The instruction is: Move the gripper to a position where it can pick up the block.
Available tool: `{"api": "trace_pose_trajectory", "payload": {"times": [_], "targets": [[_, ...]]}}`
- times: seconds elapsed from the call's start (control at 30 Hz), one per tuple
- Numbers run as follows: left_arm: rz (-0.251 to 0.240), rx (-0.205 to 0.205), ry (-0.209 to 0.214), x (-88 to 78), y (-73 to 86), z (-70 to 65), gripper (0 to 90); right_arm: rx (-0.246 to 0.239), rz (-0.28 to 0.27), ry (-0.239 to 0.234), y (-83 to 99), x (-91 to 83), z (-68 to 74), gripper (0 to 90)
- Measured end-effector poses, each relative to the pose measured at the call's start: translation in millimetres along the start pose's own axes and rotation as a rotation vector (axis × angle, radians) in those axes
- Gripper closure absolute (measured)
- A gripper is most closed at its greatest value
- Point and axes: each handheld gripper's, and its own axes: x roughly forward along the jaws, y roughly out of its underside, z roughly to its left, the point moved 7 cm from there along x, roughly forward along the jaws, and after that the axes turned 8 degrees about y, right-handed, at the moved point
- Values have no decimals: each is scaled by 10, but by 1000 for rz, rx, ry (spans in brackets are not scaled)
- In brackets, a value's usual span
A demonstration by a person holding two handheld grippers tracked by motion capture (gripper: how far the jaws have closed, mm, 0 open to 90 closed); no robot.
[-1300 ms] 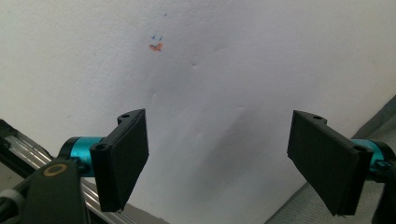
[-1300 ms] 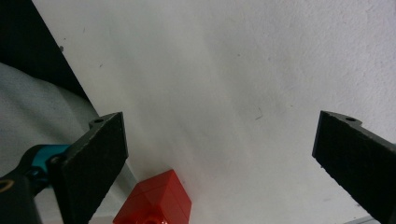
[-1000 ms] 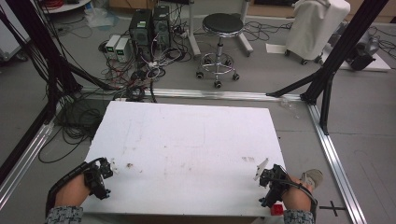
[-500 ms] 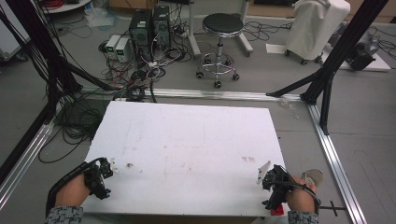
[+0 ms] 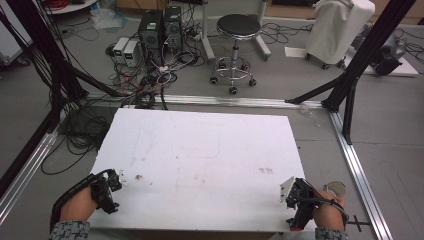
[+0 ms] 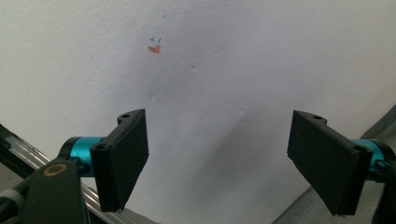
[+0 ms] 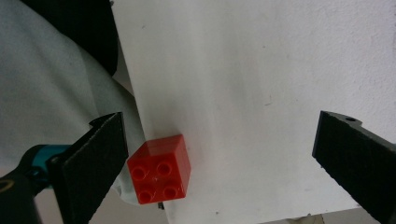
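Red brick (image 7: 160, 175): table (image 5: 200, 150) edge, seven o'clock of released right gripper (image 7: 224, 163), nearest; left gripper (image 6: 224, 163) released.

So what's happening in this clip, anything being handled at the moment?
A person holds a hand-held gripper in each hand at the near corners of a white rectangular table. The right hand-held gripper is open, its jaws standing either side of a small red four-stud plastic brick that sits at the table's edge, not gripped. The left hand-held gripper is open over bare tabletop with small ink marks, holding nothing.
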Motion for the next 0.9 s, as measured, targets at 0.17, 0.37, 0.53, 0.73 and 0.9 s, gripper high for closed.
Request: {"api": "trace_pose_trajectory", "payload": {"times": [0.17, 0.37, 0.53, 0.73, 0.9], "targets": [[-1, -3, -1, 6, 5, 7, 208, -60, -8, -2, 57, -35, 45, 26], [4, 4, 0, 22, -6, 6, 208, -104, -18, -8, 145, -72, 94, 25], [-1, 1, -2, 15, -19, 5, 208, -104, -11, 3, 161, -85, 90, 26], [-5, -8, -2, 7, 4, 20, 208, -143, 0, -19, 179, -42, 177, 26], [-10, -8, -2, 6, 2, 17, 208, -153, 17, -31, 241, -4, 254, 26]]}}
